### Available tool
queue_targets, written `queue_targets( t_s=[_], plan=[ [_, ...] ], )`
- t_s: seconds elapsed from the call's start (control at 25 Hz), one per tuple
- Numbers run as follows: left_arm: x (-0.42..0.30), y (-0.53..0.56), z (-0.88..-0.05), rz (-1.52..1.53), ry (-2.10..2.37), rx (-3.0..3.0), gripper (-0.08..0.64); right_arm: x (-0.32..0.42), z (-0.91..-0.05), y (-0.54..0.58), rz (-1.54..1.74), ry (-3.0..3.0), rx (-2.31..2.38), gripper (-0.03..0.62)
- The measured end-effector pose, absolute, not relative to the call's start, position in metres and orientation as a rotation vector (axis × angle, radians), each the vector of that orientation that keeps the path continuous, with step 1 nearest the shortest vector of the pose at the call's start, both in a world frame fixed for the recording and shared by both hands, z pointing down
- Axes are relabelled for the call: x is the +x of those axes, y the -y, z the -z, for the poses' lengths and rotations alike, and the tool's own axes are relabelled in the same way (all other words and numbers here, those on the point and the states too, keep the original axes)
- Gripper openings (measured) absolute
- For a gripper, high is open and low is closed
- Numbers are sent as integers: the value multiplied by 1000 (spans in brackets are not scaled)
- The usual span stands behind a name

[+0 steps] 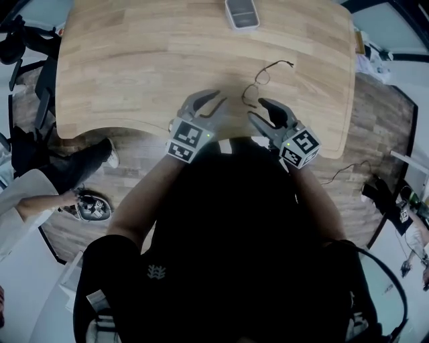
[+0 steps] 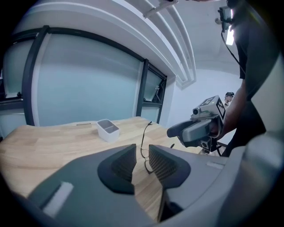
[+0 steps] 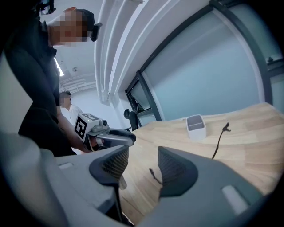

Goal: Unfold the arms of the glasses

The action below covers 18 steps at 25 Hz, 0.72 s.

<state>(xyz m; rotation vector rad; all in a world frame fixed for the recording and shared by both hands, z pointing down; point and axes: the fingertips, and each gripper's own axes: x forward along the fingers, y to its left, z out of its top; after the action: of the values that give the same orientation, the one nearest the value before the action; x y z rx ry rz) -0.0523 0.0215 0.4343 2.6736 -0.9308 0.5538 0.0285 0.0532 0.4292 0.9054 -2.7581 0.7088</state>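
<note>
Thin dark wire glasses (image 1: 256, 83) lie on the wooden table (image 1: 134, 67) near its front edge, one arm stretching toward the far right. My left gripper (image 1: 220, 99) hovers just left of them, open, with nothing between its pads. My right gripper (image 1: 259, 109) hangs close in front of them, also open and empty. In the left gripper view the glasses (image 2: 143, 138) show through the gap of the left gripper (image 2: 142, 154), and the right gripper (image 2: 172, 131) is at the right. The right gripper view shows a glasses arm (image 3: 219, 141) past the right gripper (image 3: 143, 162), with the left gripper (image 3: 129, 138) at the left.
A small white tray (image 1: 241, 13) stands at the table's far edge, also visible as the tray (image 2: 108, 130) and the tray (image 3: 195, 124). Chairs and a seated person's legs (image 1: 74, 171) are on the floor at the left. Cables lie on the floor at the right.
</note>
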Motion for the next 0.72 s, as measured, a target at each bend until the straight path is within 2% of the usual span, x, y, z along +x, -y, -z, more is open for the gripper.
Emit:
queue_targets(
  t_s=[0.4, 0.72],
  plan=[
    [-86, 19, -370, -417, 1183, 2661, 75, 80, -374, -8, -466, 2755, 1152, 199],
    [-118, 27, -355, -393, 1305, 2618, 67, 99, -381, 13, -433, 2702, 1205, 183]
  ],
)
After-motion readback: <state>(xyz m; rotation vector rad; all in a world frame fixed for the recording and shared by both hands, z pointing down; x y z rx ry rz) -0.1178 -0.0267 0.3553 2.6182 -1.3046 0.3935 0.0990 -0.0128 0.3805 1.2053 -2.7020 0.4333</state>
